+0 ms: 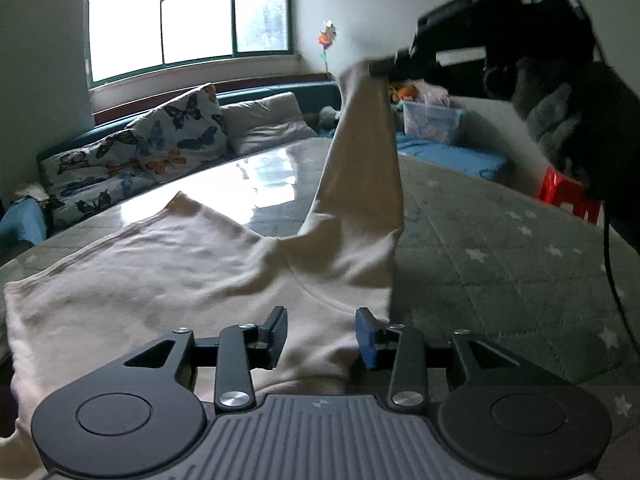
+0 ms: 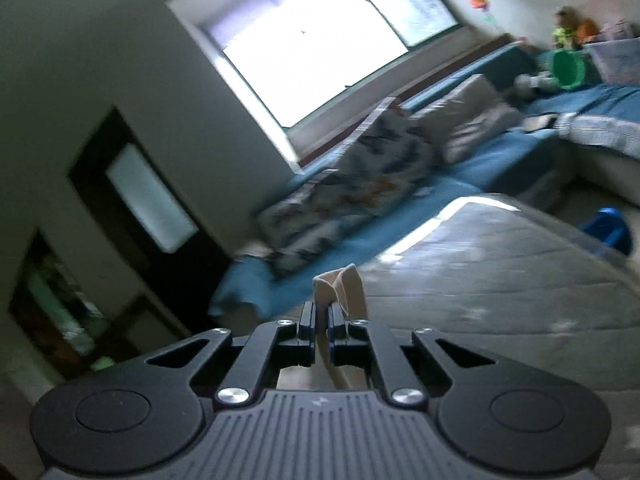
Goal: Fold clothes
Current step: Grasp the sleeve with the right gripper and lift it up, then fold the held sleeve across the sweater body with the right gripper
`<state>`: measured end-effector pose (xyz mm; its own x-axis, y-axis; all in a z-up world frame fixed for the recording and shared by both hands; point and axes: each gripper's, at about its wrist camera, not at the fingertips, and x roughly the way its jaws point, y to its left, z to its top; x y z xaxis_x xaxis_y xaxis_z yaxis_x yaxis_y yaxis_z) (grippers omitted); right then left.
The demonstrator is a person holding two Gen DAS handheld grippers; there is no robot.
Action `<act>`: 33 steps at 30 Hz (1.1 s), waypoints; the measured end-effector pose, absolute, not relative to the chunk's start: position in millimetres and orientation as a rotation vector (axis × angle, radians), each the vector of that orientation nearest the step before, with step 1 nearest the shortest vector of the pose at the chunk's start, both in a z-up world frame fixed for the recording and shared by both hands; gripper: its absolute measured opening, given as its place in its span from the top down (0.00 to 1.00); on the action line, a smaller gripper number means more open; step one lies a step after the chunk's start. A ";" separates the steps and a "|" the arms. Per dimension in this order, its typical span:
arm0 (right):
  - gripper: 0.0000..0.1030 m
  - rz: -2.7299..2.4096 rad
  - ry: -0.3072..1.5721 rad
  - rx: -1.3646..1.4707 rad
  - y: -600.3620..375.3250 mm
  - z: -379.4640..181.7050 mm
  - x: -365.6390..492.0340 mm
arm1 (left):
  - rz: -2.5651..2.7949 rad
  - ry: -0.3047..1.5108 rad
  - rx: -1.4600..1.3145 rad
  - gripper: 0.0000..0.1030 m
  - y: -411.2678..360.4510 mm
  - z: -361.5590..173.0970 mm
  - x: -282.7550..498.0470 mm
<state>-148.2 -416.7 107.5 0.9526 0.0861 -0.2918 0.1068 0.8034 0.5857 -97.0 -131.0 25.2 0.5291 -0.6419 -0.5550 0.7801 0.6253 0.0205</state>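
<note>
The left tongs (image 1: 321, 334) hover released over a cream sweatshirt (image 1: 160, 280) spread on the surface (image 1: 500, 248), which wears a grey quilted cover with white stars under a glossy clear sheet. The right tongs (image 2: 321, 326) are clenched on the sweatshirt's sleeve (image 1: 360, 152), lifting it high above the surface. Beyond stand butterfly cushions (image 1: 160, 132), a blue sofa (image 2: 480, 168) and a bright window (image 1: 188, 20).

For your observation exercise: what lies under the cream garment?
Under the cream garment lies the grey star-patterned cover. The right tongs lift one sleeve. Anything beneath the flat part is hidden.
</note>
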 end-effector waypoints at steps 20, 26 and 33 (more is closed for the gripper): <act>0.89 0.477 0.595 0.454 -216.2 70.8 -113.0 | -0.660 0.590 0.122 0.54 -34.9 28.0 -73.7; 0.89 0.399 0.639 0.356 -244.3 69.5 -130.0 | -0.649 0.592 0.115 0.54 -21.1 31.4 -77.6; 0.89 0.265 0.690 0.123 -264.6 49.2 -122.4 | -0.633 0.540 0.093 0.54 -9.2 50.6 -86.2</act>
<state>-122.4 -264.6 49.2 0.7393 0.2815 -0.6117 -0.2004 0.9592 0.1992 -86.2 -9.2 50.6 0.6733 -0.5379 -0.5072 0.5854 0.8069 -0.0788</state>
